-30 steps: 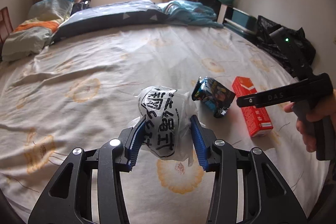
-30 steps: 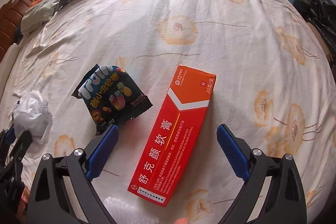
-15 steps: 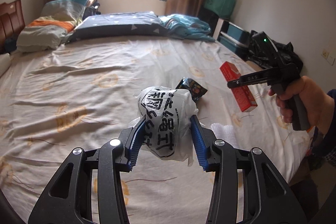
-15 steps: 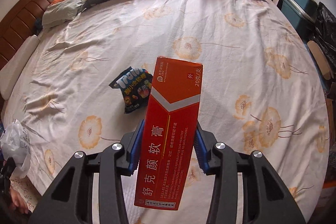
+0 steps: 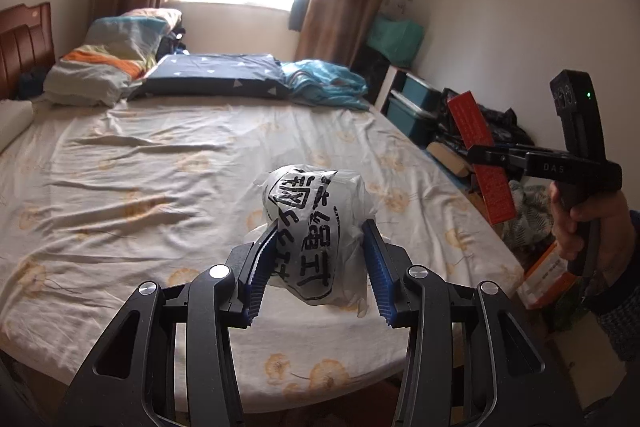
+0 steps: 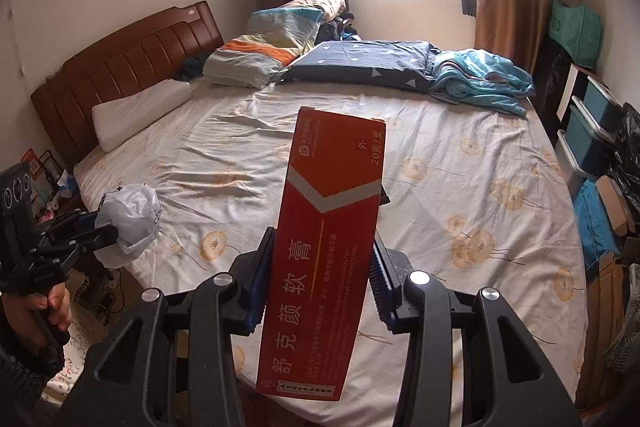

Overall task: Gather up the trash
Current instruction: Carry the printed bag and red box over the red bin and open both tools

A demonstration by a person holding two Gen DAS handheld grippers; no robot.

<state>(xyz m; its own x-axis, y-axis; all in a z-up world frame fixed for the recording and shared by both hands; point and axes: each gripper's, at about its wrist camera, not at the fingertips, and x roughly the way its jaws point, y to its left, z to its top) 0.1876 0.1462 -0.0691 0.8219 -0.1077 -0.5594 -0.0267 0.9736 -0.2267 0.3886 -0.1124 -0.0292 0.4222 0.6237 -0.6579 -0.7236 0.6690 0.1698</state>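
Grippers and their loads lifted clear of the bed. Left gripper (image 5: 318,263) is clenched on a crumpled white plastic bag (image 5: 316,227) printed with black characters; its blue pads (image 5: 262,263) press the bag from both sides, and the bag bulges above them toward 12 o'clock. Right gripper (image 6: 320,275) is clamped on a red ointment box (image 6: 324,251), held upright along its length, the printed face toward the camera. In the left wrist view the same box (image 5: 480,155) appears at 3 o'clock, tilted, beyond the mattress edge and in front of the storage bins and a black bag on the floor.

Change from one second earlier: the box then lay flat on the bed sheet (image 6: 440,163) between parted right fingers, beside a dark snack wrapper; half a second ago it was gripped and rising. Both views have since swung up from the mattress to take in the window and headboard (image 6: 120,75), a sign that both hands have drawn back and up.

Implication, as a judgement: two pieces of trash are secured and in transit toward a bin. The snack wrapper (image 6: 385,195) shows only as a dark sliver behind the box at 2 o'clock, so it presumably remains on the sheet to be collected
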